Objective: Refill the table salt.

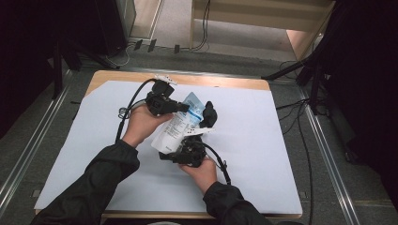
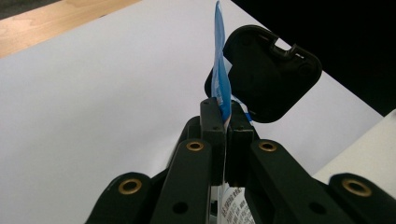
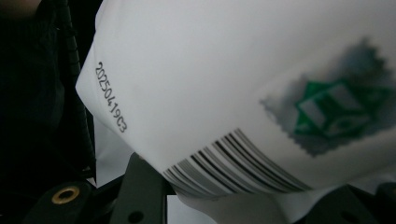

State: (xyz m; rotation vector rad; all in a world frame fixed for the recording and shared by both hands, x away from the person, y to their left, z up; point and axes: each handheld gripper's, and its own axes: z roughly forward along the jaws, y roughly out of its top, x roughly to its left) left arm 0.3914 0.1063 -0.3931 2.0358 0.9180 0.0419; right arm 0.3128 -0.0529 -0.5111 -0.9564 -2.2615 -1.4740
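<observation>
Scene: a person at a wooden bench covered by a white sheet, a tool in each hand, both meeting at one white-and-blue pouch near the sheet's middle.
Pouch: a flat white plastic refill-type bag with a blue top edge, fine print, a barcode, a printed date code and a green diamond mark; it is held off the sheet, tilted, blue end toward 1 o'clock, white end toward 7 o'clock.
Left tool: comes in from 9 o'clock of the pouch; in the left gripper view its jaws are pressed together on the pouch's thin blue edge, which stands up between them.
Right tool: comes in from 6 o'clock, jaws pointing toward 12 o'clock; one black pad stands just beside the pouch's blue end. In the right gripper view the pouch's white face lies across its jaws, but whether the pads press on it cannot be told.
Left hand: wrapped round its tool at 9 o'clock of the pouch.
Right hand: at 6 o'clock of the pouch, in a dark sleeve.
</observation>
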